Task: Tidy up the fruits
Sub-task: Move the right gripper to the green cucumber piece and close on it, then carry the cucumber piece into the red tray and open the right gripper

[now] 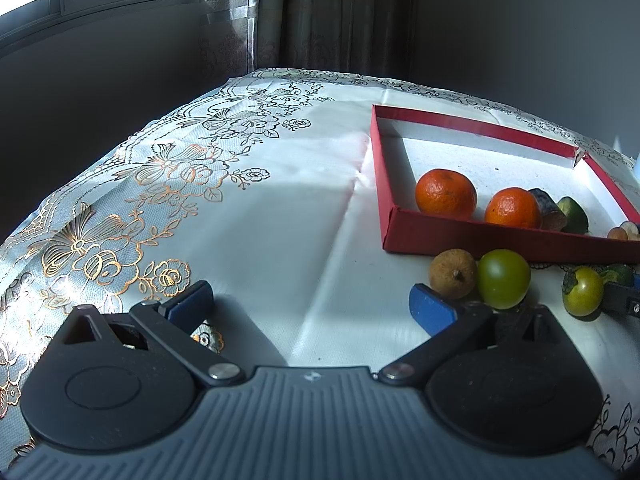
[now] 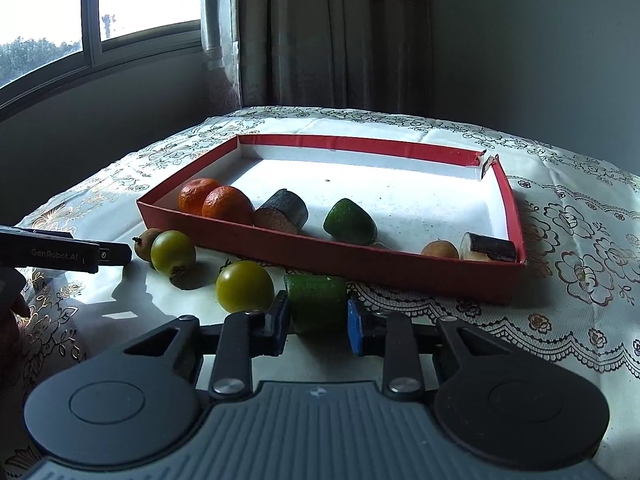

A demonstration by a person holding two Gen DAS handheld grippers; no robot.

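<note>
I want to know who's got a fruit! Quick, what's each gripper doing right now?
Left gripper: open, holding nothing, above the white flowered tablecloth.
Right gripper: closed on the dark green cut fruit piece in front of the red cardboard tray.

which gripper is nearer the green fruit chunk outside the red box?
Right. The right gripper is shut on the green chunk; the left gripper stands open, off beyond the two tomatoes.

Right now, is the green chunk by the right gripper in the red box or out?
Out: the green chunk lies on the tablecloth before the red box, clamped by the right gripper.
</note>
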